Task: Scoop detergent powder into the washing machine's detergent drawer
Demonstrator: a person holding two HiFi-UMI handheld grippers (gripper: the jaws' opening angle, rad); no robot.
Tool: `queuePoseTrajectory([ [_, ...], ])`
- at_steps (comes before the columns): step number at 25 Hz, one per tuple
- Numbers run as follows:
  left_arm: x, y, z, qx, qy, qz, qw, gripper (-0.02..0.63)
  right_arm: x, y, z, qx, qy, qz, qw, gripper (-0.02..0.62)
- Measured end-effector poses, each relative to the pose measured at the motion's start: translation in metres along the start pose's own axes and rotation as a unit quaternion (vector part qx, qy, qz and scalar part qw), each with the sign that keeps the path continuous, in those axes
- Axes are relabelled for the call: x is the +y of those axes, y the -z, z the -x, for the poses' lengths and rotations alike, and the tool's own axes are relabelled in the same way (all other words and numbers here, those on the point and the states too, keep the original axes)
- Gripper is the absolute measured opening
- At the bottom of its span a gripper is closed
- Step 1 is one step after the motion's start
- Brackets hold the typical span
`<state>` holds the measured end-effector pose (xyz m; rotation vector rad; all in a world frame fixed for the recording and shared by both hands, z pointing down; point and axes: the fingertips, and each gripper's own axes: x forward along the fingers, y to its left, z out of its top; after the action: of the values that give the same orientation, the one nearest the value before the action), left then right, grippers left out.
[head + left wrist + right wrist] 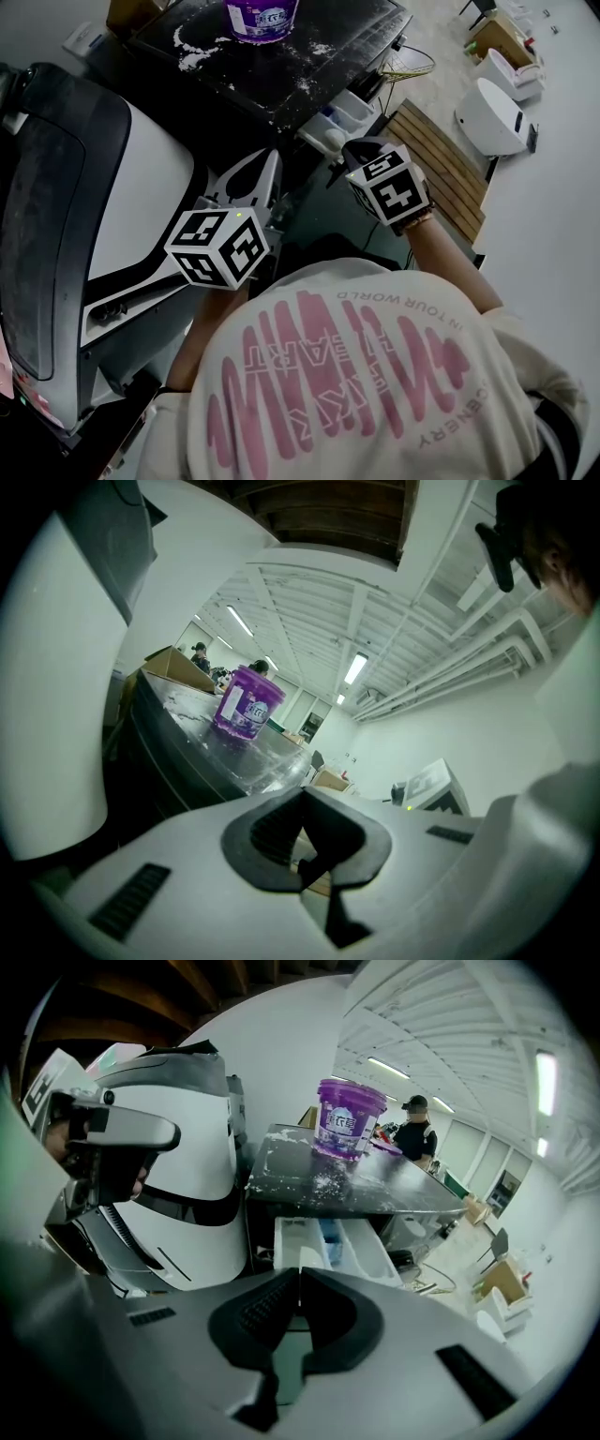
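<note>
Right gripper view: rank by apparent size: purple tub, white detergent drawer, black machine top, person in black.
1. Black powder-dusted machine top
2. White open detergent drawer, partly hidden
3. Purple plastic tub
4. Person in black clothes, small only because far back

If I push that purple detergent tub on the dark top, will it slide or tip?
The purple tub would probably slide: loose white powder lies on the smooth dark top around it. It looks broad for its height, so tipping seems unlikely.
</note>
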<state>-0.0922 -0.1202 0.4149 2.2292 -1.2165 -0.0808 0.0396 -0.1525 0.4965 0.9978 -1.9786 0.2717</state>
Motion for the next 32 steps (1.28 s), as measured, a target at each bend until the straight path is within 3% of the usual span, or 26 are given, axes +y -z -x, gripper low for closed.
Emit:
queuePoseTrajectory([
  [9, -0.001, 0.004, 0.006, -0.001, 0.000, 0.002, 1.0000, 0.003, 0.002, -0.001, -0.001, 0.006, 0.021, 0.060, 0.998, 0.005],
  [16, 0.004, 0.005, 0.013, -0.001, -0.007, 0.004, 1.0000, 0.003, 0.007, -0.004, -0.003, 0.013, 0.046, 0.132, 0.990, 0.005],
  [32, -0.002, 0.012, 0.013, -0.002, -0.016, 0.010, 0.9998, 0.002, 0.009, -0.007, -0.003, 0.010, 0.066, 0.220, 0.973, 0.006],
])
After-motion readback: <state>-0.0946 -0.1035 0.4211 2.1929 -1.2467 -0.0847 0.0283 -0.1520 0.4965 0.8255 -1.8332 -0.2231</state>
